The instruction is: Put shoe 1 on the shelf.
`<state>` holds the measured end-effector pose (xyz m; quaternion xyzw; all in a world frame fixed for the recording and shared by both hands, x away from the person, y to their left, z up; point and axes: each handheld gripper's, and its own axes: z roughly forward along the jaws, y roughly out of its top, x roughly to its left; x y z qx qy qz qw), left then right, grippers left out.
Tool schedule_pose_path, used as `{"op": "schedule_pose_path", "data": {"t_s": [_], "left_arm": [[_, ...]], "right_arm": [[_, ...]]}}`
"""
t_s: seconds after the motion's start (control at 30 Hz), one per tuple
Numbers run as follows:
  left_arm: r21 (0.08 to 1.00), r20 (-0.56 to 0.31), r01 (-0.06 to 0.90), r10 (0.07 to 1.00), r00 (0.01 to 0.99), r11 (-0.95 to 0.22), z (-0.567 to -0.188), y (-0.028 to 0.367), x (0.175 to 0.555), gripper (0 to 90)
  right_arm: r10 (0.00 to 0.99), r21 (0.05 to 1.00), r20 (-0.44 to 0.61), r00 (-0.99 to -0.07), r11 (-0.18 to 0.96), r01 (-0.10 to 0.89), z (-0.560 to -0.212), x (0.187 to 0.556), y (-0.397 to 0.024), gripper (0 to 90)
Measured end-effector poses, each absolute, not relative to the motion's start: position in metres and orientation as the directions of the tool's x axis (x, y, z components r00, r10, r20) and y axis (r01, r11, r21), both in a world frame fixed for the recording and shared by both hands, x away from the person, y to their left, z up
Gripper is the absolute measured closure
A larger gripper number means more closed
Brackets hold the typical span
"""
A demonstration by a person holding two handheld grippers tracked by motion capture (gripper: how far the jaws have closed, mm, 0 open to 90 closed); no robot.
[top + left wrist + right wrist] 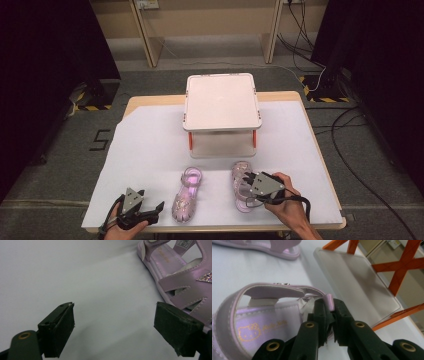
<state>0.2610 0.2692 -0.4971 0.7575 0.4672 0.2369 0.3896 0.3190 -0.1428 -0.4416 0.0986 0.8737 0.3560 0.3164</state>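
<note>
Pinching the right sandal [259, 312] by its back strap, my right gripper [329, 308] is clamped tight. My left gripper [113, 327] gapes wide, just left of the left sandal [185, 287]. Far behind stands a two-level shelf [221, 100], both levels bare.

2 pink sandals [188, 196], 1 white rack [222, 100]

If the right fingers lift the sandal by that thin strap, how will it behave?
The right gripper pinches only the heel strap of the right sandal, so the sandal will probably hang and swing. The strap looks soft and bends at the fingers, so it may flex. The sandal seems small and light; slipping looks unlikely.
</note>
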Motion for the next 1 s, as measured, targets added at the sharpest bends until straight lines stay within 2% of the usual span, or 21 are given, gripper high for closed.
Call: {"op": "schedule_pose_path", "data": {"t_s": [0.13,0.7,1.0], "left_arm": [[0.812,-0.007,0.522,0.891,0.453,-0.259,-0.497,0.269,0.262,16.1],[0.813,-0.006,0.521,0.892,0.452,-0.259,-0.497,0.269,0.261,16.1],[0.813,-0.011,0.524,0.892,0.451,-0.255,-0.497,0.269,0.261,16.1]], "right_arm": [[0.392,0.688,-0.515,-0.762,0.719,-0.096,-0.431,0.317,-0.137,83.1],[0.384,0.671,-0.583,-0.716,0.724,-0.158,-0.421,0.340,-0.108,83.2],[0.372,0.640,-0.639,-0.673,0.742,-0.198,-0.428,0.373,-0.081,83.3]]}}
